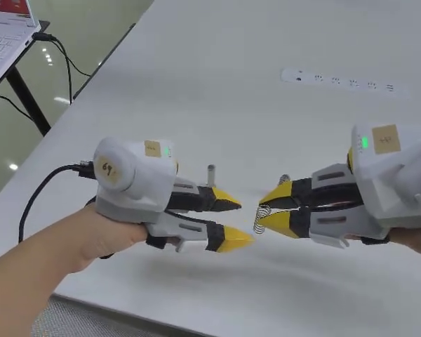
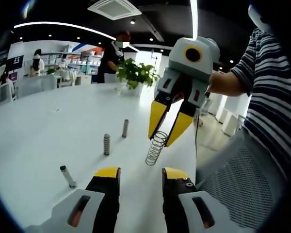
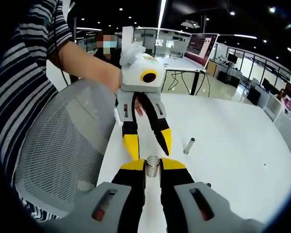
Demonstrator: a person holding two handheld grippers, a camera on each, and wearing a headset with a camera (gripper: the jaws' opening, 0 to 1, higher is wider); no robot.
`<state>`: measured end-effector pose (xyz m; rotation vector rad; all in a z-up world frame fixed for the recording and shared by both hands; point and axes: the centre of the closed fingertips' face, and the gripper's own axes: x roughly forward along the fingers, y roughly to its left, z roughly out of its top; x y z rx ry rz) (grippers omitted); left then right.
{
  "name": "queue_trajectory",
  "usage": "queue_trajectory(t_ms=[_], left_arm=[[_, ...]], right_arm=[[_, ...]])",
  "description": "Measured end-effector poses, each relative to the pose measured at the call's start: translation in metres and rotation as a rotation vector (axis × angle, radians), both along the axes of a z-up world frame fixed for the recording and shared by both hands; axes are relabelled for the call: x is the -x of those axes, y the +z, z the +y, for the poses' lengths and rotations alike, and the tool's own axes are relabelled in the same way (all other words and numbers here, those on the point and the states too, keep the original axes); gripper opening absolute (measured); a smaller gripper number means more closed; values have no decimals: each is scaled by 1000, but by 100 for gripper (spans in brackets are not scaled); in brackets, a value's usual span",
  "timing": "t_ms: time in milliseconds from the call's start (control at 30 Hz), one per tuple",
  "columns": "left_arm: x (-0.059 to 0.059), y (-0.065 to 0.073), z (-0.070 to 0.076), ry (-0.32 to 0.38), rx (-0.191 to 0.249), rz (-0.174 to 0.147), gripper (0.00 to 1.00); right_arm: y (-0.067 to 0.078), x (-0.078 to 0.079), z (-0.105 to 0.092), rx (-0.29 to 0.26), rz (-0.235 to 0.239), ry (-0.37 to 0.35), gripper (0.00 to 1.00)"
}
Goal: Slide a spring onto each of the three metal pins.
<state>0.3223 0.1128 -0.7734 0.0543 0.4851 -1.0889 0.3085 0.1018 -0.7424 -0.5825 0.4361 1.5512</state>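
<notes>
My right gripper [image 1: 266, 208] is shut on a small steel spring [image 1: 260, 218] that hangs from its yellow tips above the white table [image 1: 217, 91]. Facing it tip to tip, my left gripper [image 1: 235, 220] is open and holds nothing. In the left gripper view the right gripper [image 2: 161, 140] holds the spring [image 2: 156, 148] just beyond my open left gripper [image 2: 141, 174]. A bare metal pin [image 2: 67, 175] stands at the left, and two pins wearing springs [image 2: 106, 144] [image 2: 125, 128] stand behind it. In the right gripper view the spring [image 3: 153, 162] sits between the shut jaws, with the bare pin [image 3: 188, 145] beyond.
A white power strip [image 1: 344, 81] lies at the far right of the table. A laptop [image 1: 3, 35] sits on a stand past the table's left edge, with black cables [image 1: 63, 56] hanging. A mesh chair [image 3: 63, 145] stands at the near table edge. People stand in the background.
</notes>
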Motion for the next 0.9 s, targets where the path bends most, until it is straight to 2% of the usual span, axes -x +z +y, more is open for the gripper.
queue_trajectory(t_ms=[67, 267, 433, 600, 833, 900], left_arm=[[-1, 1, 8, 29, 8, 7, 29], [-6, 5, 27, 99, 18, -1, 41], [-10, 10, 41, 154, 22, -9, 57], [-12, 10, 52, 194, 19, -3, 73], [-8, 5, 63, 227, -2, 6, 94], [-6, 2, 67, 227, -29, -5, 98]], right_arm=[[-2, 0, -1, 3, 3, -5, 8], [-5, -4, -2, 6, -4, -17, 8], [-5, -7, -3, 5, -7, -29, 8], [-5, -12, -5, 4, -13, -43, 8], [-9, -17, -7, 6, -19, -58, 8], [-10, -18, -7, 8, -19, -61, 8]])
